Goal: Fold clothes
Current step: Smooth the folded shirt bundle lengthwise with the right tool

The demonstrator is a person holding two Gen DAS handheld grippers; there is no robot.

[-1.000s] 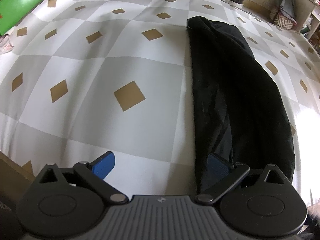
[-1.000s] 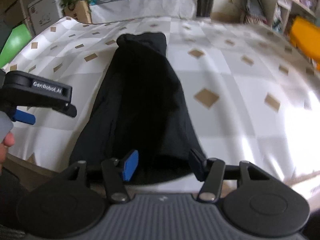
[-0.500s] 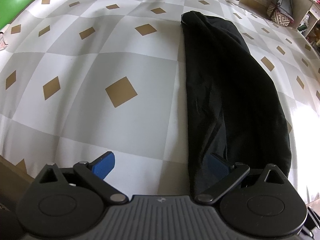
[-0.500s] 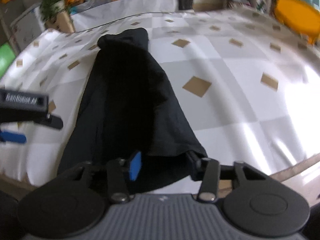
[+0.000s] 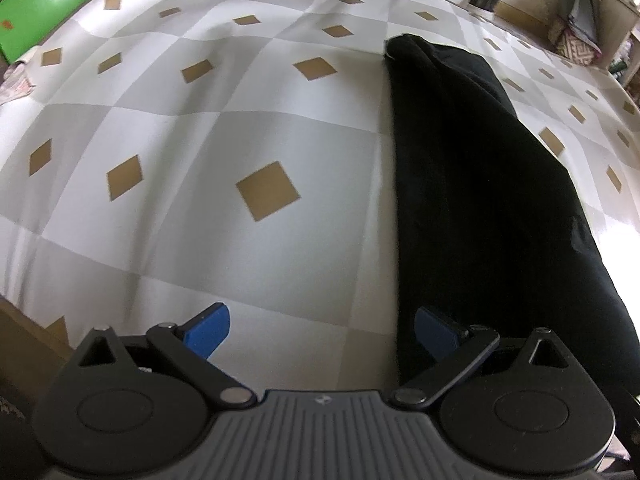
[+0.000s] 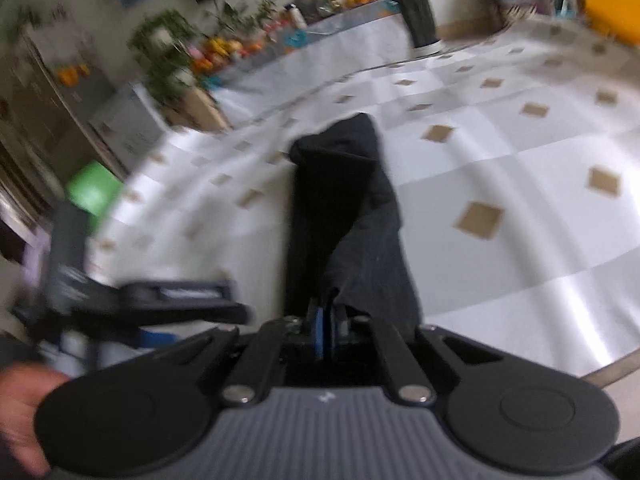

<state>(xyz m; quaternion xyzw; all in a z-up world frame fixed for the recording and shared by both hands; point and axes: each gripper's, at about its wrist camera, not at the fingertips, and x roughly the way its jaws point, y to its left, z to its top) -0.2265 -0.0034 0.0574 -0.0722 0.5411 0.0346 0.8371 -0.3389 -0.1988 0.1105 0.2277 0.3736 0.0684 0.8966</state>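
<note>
Long black folded fabric garment (image 5: 492,200) is lying on the grey-and-white checked tablecloth with tan diamonds (image 5: 256,128), running from the upper centre to the lower right of the left wrist frame. Left gripper (image 5: 320,330) is sitting wide open, its right blue pad over the garment's near edge. Right gripper (image 6: 326,330) is pinching the garment's near end, jaws nearly closed, cloth apparently lifting; that view is blurred. A hand (image 6: 20,412) is showing at lower left.

Checkered cloth w/ tan diamonds (image 5: 264,192); plants (image 6: 160,48), fruit on far counter (image 6: 332,44); glare at right.
</note>
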